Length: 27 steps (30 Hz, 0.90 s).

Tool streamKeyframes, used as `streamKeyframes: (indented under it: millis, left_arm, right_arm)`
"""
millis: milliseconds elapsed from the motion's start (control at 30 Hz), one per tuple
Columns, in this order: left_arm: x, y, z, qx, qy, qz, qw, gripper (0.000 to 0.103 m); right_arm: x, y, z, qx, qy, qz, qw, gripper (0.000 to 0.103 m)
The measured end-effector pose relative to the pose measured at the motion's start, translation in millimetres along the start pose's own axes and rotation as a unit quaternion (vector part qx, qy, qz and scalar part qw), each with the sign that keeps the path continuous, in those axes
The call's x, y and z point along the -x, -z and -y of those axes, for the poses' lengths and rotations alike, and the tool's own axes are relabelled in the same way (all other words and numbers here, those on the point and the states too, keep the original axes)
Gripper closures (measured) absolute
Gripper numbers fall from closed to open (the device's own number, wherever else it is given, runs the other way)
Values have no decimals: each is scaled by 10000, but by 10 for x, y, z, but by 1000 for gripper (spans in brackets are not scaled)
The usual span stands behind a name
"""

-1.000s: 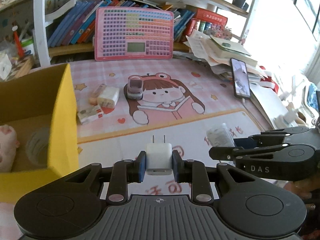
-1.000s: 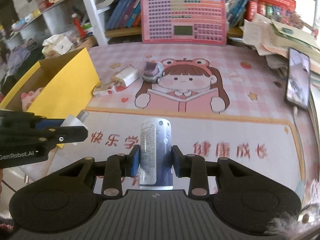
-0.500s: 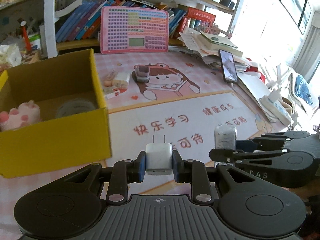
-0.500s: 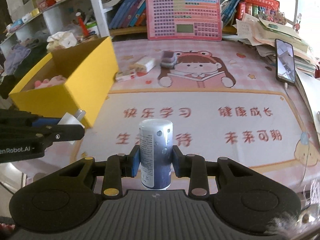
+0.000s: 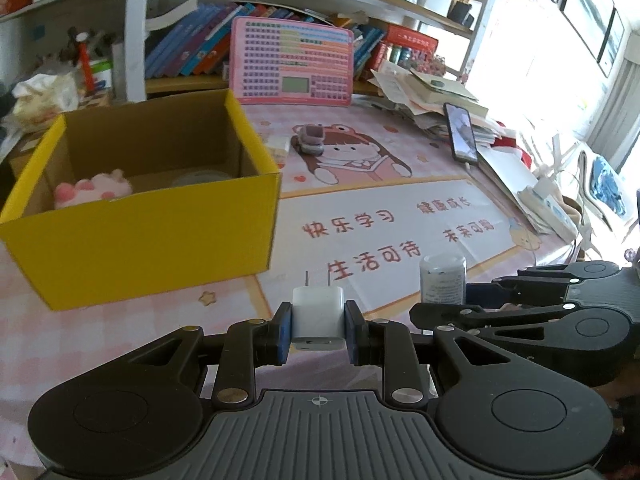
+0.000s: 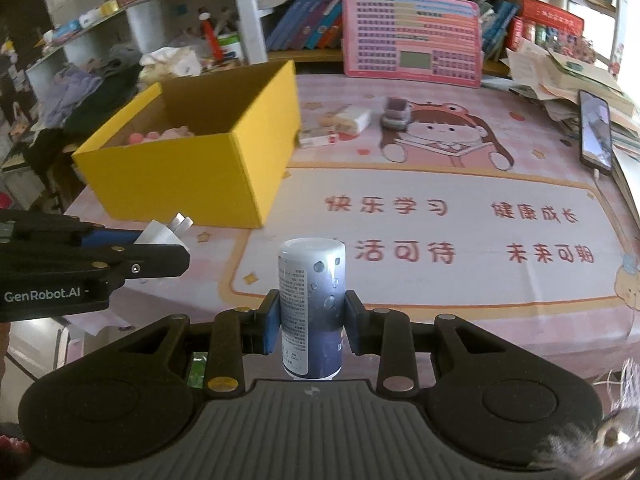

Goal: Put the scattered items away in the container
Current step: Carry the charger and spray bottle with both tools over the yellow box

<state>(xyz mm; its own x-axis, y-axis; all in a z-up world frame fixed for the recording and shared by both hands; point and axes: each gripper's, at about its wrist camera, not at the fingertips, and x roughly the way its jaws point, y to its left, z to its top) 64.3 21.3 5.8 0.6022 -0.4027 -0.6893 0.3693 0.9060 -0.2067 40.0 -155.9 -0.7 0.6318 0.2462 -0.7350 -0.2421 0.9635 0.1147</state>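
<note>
**Both grippers loaded, box off to the left**

So the left gripper (image 5: pixel 318 330) had its blue pads clamped tight on a small white cube-shaped plug-in charger (image 5: pixel 318 314), the two metal prongs sticking up and away from the camera. Over on the other side, the right gripper (image 6: pixel 311 326) was squeezed onto a small upright blue-and-white printed can (image 6: pixel 311 304), gripping it around the lower half so the rounded top stood clear above the pads. Both were held up over the near edge of the pink cartoon-girl desk mat (image 6: pixel 440 184), side by side and near each other. From the left wrist view you could see the right one poking in from the right with the can up front.

The open yellow cardboard box (image 5: pixel 132 232) sat on the mat ahead and to the left of both grippers, apart from them. Inside it was a pink plush toy (image 5: pixel 94 192) against the left end, plus something round and pale next to it that I couldn't make out.

Past the box, a little grey toy car (image 6: pixel 396 114) and a couple of small wrapped packets (image 6: pixel 340 122) were lying on the mat. A black smartphone (image 6: pixel 596 136) lay over on the right edge, and a pink keyboard-style learning board (image 6: pixel 412 40) leaned against the bookshelf at the back.
</note>
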Motion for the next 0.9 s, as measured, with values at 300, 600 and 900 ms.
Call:
streamKeyframes:
  millis: [300,600,900]
  left_arm:
    - [219,136,-272,333,-293,128,9989,78]
    - [457,217,-602,700,-718,427,9940,78]
    - [665,-177,-793,580,-956,1109,9875,78]
  right_arm:
    - [-96,-54,-412,483,-376,-35,9981,72]
    - [-190,-219,-843,1138,-799,178,9901,72]
    - [-143,-766,-968,1264,-1098,856,9822,72]
